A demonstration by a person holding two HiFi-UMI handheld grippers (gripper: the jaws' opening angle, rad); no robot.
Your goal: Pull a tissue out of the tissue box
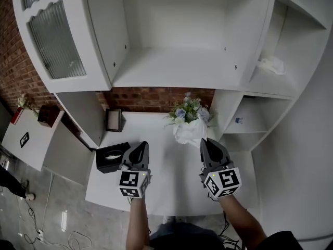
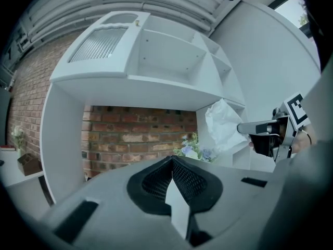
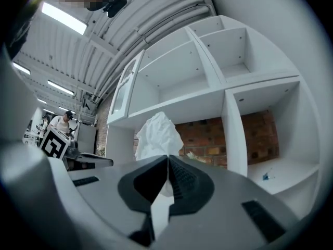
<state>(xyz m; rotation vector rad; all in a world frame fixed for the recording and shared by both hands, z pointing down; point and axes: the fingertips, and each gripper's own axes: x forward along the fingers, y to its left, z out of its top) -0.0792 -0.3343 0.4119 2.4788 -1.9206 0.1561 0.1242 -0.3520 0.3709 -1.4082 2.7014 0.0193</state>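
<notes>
The black tissue box (image 1: 110, 158) lies on the white tabletop (image 1: 166, 186), just left of my left gripper (image 1: 141, 146). That gripper's jaws are shut with nothing between them (image 2: 171, 159). My right gripper (image 1: 205, 141) is shut on a crumpled white tissue (image 1: 190, 132), held in the air well clear of the box and in front of the flowers. In the right gripper view the tissue (image 3: 156, 135) billows up from the closed jaws (image 3: 167, 158). The left gripper view shows the same tissue (image 2: 222, 124) hanging off the right gripper (image 2: 245, 128).
A bouquet of pale flowers (image 1: 188, 111) stands at the back of the table by the brick wall (image 1: 151, 97). A small dark frame (image 1: 113, 120) stands at the back left. White shelving (image 1: 177, 66) rises above, and another crumpled tissue (image 1: 271, 65) lies on a right-hand shelf.
</notes>
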